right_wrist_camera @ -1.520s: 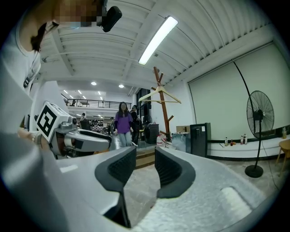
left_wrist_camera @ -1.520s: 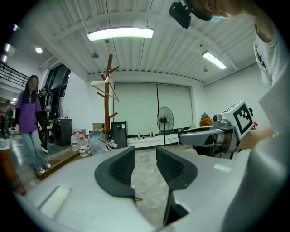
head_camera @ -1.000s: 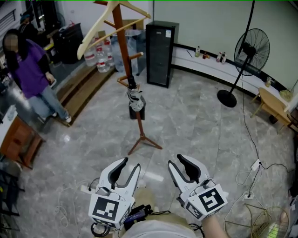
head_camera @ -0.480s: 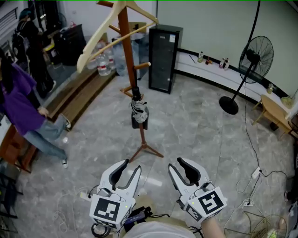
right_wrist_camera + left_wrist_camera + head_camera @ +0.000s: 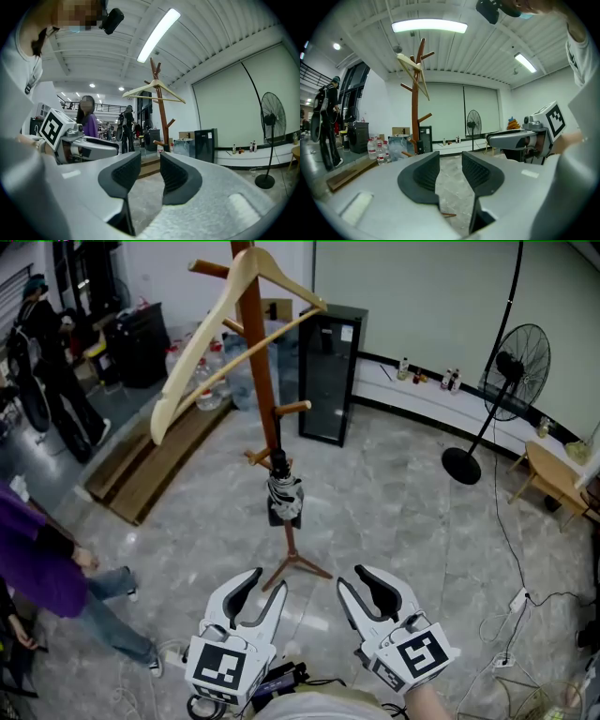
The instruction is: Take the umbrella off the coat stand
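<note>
Left gripper (image 5: 265,579) and right gripper (image 5: 356,577) both released, nothing between jaws. Umbrella (image 5: 284,493) folded, hangs low on coat stand (image 5: 255,352), long axis vertical. Lies dead ahead of left gripper, ahead-left of right gripper, well apart from both. Left looks nearer.

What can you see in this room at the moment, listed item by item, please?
coat stand: one, brown wood, centre of the floor
umbrella: one, folded, dark and pale, hanging low on the stand
hanger: one, pale wood, at the stand's top
cabinet: one, black, behind the stand
fan: one, black, far right
low table: one, wooden, right edge
person in purple: one, lower left
person in dark clothes: one, upper left
left gripper: one, white with black pads, open, empty
right gripper: one, same colours, open, empty
</note>
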The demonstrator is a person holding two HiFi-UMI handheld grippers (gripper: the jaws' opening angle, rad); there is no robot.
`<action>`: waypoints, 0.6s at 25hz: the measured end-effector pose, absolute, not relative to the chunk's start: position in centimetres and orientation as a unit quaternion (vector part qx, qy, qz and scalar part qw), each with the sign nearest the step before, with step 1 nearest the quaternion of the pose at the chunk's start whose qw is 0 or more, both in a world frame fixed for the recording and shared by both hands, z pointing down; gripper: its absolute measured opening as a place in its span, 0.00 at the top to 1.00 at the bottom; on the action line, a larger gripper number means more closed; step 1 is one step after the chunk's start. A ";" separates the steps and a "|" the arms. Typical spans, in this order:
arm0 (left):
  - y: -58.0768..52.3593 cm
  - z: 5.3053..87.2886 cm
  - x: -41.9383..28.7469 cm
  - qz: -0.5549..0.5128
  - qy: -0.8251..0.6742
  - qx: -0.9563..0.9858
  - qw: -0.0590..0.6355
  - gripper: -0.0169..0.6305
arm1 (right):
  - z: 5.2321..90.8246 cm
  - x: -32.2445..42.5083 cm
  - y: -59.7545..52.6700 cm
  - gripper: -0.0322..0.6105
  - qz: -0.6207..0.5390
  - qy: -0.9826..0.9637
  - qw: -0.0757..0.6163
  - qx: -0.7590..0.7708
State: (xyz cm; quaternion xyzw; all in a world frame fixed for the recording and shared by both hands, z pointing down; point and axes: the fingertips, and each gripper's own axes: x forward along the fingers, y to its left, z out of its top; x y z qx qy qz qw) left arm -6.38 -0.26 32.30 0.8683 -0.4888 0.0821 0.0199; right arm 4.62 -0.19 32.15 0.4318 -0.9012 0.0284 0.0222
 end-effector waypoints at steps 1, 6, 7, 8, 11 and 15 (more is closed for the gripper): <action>-0.7 32.2 -6.5 0.082 -0.486 0.870 0.019 0.74 | 32.0 4.4 -0.6 0.76 0.028 -0.901 0.022 0.433; -3.3 32.0 -6.9 0.083 -0.478 0.874 0.017 0.74 | 31.8 3.7 -2.9 0.76 0.027 -0.898 0.022 0.439; -3.7 31.9 -7.0 0.082 -0.474 0.876 0.015 0.74 | 31.7 3.5 -3.3 0.76 0.029 -0.897 0.023 0.440; -4.1 31.8 -7.1 0.082 -0.472 0.878 0.015 0.74 | 31.6 3.3 -3.7 0.76 0.030 -0.897 0.024 0.441; -5.6 31.5 -7.7 0.083 -0.469 0.879 0.016 0.74 | 31.2 2.7 -5.2 0.76 0.029 -0.896 0.025 0.442; -7.5 31.6 -8.6 0.082 -0.469 0.879 0.018 0.74 | 31.0 1.8 -7.1 0.76 0.026 -0.895 0.024 0.444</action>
